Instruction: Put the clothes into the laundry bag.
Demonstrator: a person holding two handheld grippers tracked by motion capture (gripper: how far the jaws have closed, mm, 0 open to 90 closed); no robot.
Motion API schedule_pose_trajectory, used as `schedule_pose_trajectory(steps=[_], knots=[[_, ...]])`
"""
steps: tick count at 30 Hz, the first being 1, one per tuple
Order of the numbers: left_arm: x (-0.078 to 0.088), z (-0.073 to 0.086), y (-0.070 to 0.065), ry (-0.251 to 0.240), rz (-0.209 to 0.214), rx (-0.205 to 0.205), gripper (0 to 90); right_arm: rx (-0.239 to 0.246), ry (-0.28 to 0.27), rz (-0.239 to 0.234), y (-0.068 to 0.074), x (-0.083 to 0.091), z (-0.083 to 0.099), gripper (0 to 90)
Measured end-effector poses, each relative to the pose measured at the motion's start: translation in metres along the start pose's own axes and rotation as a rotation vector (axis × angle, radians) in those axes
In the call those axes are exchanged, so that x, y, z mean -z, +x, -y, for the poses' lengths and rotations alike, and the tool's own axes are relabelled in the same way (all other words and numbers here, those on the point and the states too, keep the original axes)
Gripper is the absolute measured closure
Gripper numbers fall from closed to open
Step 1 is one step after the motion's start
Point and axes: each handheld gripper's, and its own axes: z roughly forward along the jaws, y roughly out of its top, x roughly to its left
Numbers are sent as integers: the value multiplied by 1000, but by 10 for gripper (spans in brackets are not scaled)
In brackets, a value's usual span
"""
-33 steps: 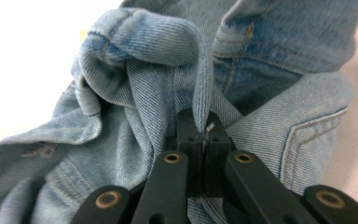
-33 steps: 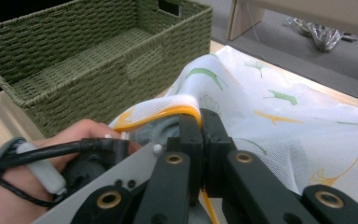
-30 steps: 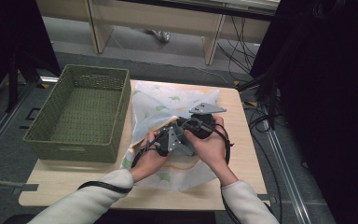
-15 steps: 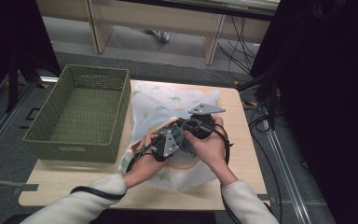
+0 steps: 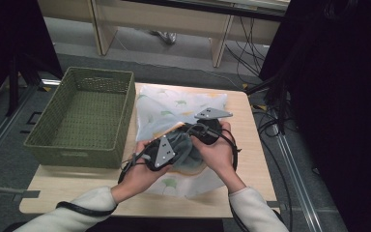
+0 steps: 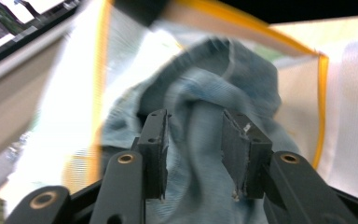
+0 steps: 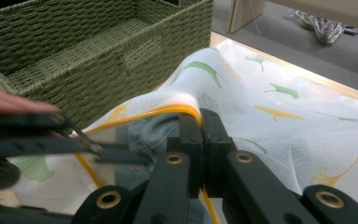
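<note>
The light wooden rectangular desk carries a green woven rectangular basket on its left part. Just beside the basket lies a white mesh laundry bag with green and yellow leaf prints, spread flat.

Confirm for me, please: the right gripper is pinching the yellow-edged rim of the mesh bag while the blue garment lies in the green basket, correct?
Not quite. The right gripper does pinch the mesh bag at its rim, but the blue garment sits in the bag's mouth, not in the green basket, as the left gripper view shows.
</note>
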Motion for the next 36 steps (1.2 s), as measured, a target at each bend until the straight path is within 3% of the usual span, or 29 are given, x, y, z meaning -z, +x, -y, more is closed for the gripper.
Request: schedule_pose_trajectory(steps=[4,7,12,13,15,16,19,21,23,28,29,31,36], knots=[[13,-4,10,-37,-78,-7,611,5,2,1,1,-1,0,899],[17,-3,21,-30,-152,-5,567,7,1,-1,1,-1,0,899],[11,1,31,38,-181,-66,510,9,6,-2,2,-2,0,899],[8,2,33,65,-180,-106,507,10,6,-3,2,-2,0,899],[4,5,35,85,-182,-138,540,9,9,-3,3,-1,1,899],[3,6,37,96,-178,-163,579,10,12,-4,3,-1,1,899],[2,10,36,116,-129,-145,792,31,22,-16,5,0,3,898],[5,10,36,126,-123,-181,871,37,38,-28,6,0,5,898],[10,9,37,128,-118,-217,879,59,49,-39,6,0,7,898],[21,15,30,149,-16,-182,878,101,108,-74,5,-1,21,894],[24,15,30,145,-9,-207,878,107,120,-84,5,-1,24,893],[27,18,26,160,32,-194,877,129,154,-99,5,-2,32,892],[33,24,16,180,119,-244,875,203,221,-152,6,-6,47,892]])
